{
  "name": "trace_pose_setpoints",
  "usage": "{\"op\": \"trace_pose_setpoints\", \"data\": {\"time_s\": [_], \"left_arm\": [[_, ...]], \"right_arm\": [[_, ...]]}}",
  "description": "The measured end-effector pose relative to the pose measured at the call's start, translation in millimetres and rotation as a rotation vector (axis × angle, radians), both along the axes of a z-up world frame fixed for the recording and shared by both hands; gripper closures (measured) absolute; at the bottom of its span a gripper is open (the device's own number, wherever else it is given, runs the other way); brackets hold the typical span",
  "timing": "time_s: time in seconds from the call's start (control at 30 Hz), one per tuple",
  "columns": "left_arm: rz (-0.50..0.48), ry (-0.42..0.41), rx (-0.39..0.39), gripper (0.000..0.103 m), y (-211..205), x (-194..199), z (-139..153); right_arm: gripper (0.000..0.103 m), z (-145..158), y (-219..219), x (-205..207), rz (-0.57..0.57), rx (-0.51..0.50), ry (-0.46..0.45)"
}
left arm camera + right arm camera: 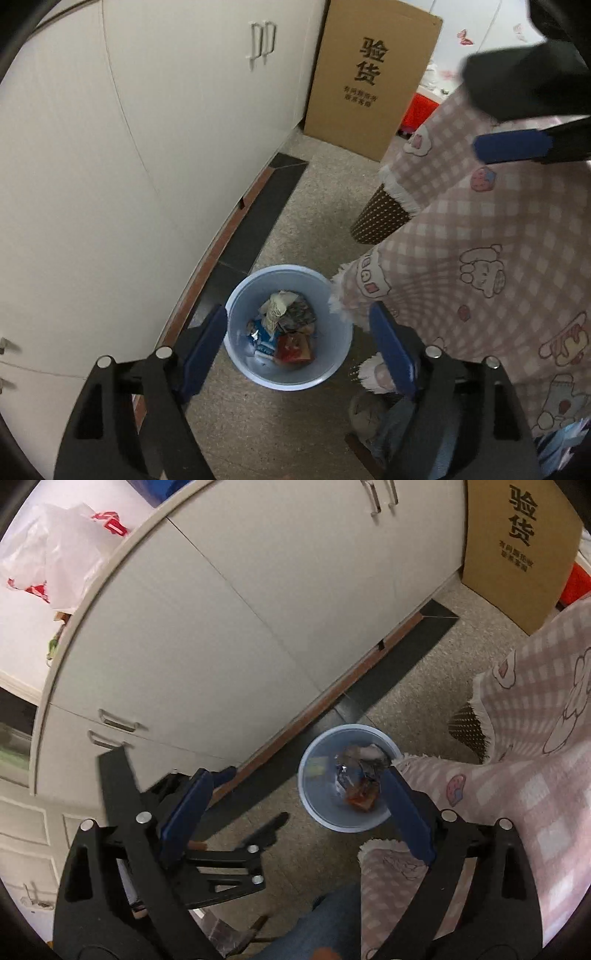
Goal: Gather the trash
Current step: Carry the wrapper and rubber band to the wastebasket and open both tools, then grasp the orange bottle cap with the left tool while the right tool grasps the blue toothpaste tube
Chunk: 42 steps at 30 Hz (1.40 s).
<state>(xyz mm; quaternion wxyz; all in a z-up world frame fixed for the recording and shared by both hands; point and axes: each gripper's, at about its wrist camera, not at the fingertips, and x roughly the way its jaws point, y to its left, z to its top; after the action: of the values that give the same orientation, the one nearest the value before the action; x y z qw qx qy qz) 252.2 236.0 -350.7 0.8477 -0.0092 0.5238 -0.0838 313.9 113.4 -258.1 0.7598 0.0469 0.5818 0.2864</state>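
Note:
A light blue trash bin (pixel 236 317) stands on the speckled floor beside the white cabinet, with several crumpled wrappers (pixel 284 328) lying inside it. My left gripper (pixel 299 339) hovers above the bin, open and empty, its blue pads on either side of the bin. The bin shows in the right wrist view (pixel 314 797) with wrappers (pixel 360 779) in it. My right gripper (pixel 291 805) is open and empty, above and to the left of the bin. The right gripper's blue finger (pixel 513 146) shows at the upper right in the left wrist view.
A white cabinet (pixel 110 166) runs along the left. A cardboard box (pixel 369 74) leans at the back. A pink checked tablecloth (pixel 498 258) hangs over the table on the right, close to the bin. A white plastic bag (pixel 62 554) lies on the cabinet top.

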Motion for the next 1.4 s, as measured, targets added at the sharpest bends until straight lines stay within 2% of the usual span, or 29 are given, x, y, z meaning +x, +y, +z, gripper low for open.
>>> {"op": "trace_pose_setpoints", "data": {"time_s": [0.1,0.2,0.4,0.57,0.77,0.97,1.13,1.4], "left_arm": [[0.038,-0.006,0.011,0.025,5.3,-2.8,2.8],[0.071,-0.039,0.028,0.023,7.3,-7.7,18.3],[0.104,-0.162,0.046,0.02,-0.9,-18.5,76.5],[0.091,-0.276,0.083,0.015,-25.7,-25.1,132.0],[0.037,-0.404,0.097,0.013,-82.2,-29.2,197.4],[-0.05,-0.487,0.085,0.011,-149.8,-34.5,240.6],[-0.132,-0.522,0.073,0.01,-210.4,-31.9,259.0],[-0.285,-0.54,0.037,0.01,-306.1,-24.1,264.5]], "right_arm": [[0.006,10.9,-1.0,-3.5,0.012,0.017,-0.03],[0.006,29.4,-9.1,-8.4,0.006,0.045,-0.082],[0.006,78.3,-43.3,-27.5,-0.028,0.135,-0.205],[0.006,119.6,-97.2,-44.3,-0.105,0.182,-0.303],[0.006,151.5,-170.6,-65.0,-0.203,0.2,-0.385],[0.006,168.5,-259.1,-88.2,-0.343,0.186,-0.449],[0.006,171.0,-336.6,-107.6,-0.476,0.165,-0.475],[0.006,170.9,-446.1,-142.1,-0.701,0.07,-0.529]]}}
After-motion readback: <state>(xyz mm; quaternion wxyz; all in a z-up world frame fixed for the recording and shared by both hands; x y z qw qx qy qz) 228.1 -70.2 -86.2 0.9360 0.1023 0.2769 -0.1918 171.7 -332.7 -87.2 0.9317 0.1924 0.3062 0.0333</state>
